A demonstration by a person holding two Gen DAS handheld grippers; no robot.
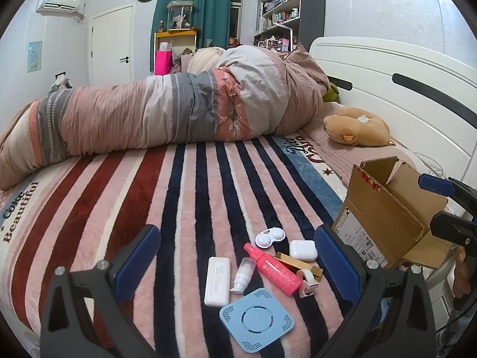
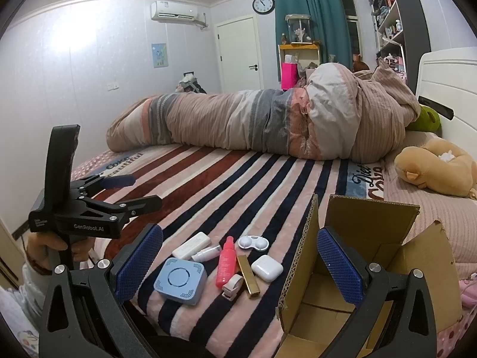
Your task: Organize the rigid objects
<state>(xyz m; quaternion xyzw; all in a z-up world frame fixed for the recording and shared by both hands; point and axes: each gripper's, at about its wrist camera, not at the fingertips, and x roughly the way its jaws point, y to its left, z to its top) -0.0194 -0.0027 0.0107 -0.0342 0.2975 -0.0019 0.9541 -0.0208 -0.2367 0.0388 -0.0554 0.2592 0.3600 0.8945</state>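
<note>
Through the left wrist I am seeing my left tongs (image 1: pixel 237 256) spread and empty, the pink bottle (image 1: pixel 272 268) lying diagonally between them, the box (image 1: pixel 387 223) rightward. Through the right wrist my right tongs (image 2: pixel 238 261) are spread too, probably nearer the box (image 2: pixel 369 217).

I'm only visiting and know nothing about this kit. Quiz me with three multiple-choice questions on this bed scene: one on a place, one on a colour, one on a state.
1. The cardboard box sits where, as the right wrist camera sees it?
A. right of the small items
B. left of them
C. on the duvet

2. The spray bottle is:
A. green
B. pink
C. black

3. The box is:
A. taped shut
B. crushed flat
C. open, flaps up

Answers: 1 A, it stands right of the earbud case. 2 B, its body is pink. 3 C, its inside shows.
</note>
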